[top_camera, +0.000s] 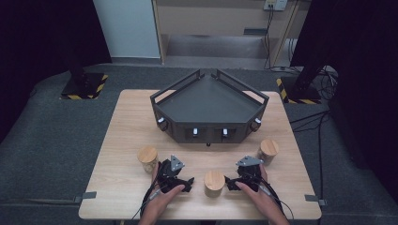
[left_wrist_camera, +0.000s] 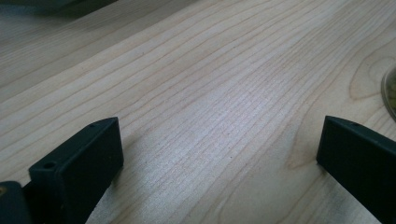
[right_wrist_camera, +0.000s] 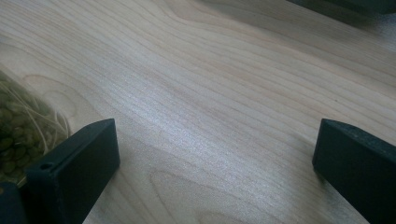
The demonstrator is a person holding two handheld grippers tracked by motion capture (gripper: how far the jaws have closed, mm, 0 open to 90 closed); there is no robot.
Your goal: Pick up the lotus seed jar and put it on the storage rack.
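Observation:
Three glass jars with round wooden lids stand on the wooden table (top_camera: 126, 131): one at the left (top_camera: 148, 157), one near the front middle (top_camera: 214, 182), one at the right (top_camera: 269, 150). My left gripper (top_camera: 189, 183) rests on the table just left of the middle jar and is open. My right gripper (top_camera: 229, 182) rests just right of that jar, also open. In the left gripper view the jaws stand wide apart over bare wood, and a jar's edge (left_wrist_camera: 391, 91) shows at the right. In the right gripper view a jar of greenish beans (right_wrist_camera: 14, 135) sits behind the left jaw.
A dark angular metal tray (top_camera: 209, 101) with a low rail and several knobs on its front stands at the table's back centre. Dark stands with striped bases flank the table on the grey floor. Cables trail at the right.

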